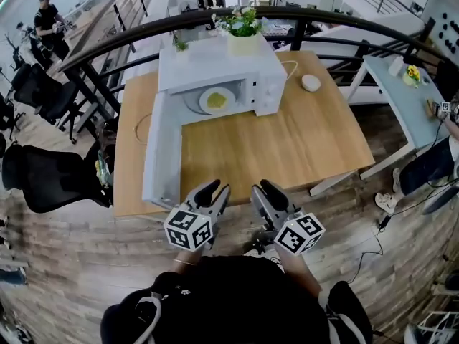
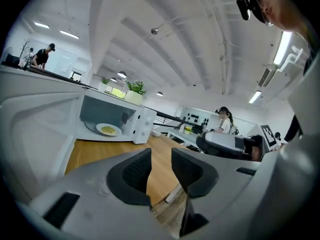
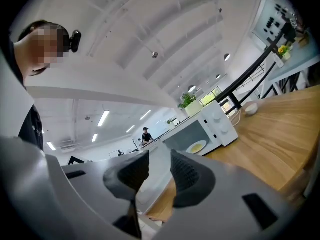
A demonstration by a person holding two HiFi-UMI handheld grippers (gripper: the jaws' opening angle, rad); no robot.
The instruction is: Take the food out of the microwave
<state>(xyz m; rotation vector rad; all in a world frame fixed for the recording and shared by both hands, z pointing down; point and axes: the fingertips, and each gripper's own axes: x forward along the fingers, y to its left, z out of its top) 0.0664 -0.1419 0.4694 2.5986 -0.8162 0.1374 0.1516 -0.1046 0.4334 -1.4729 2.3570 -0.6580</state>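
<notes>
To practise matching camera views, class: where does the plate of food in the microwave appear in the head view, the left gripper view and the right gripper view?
Head view: plate of food upper centre, inside the open microwave.
Left gripper view: left of centre, in the cavity.
Right gripper view: right of centre, in the cavity.
Shared landmark: potted plant on top of the microwave, in all three.

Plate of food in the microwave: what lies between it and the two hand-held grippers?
Only bare wooden tabletop, per the head view; the open microwave door runs along its left.
</notes>
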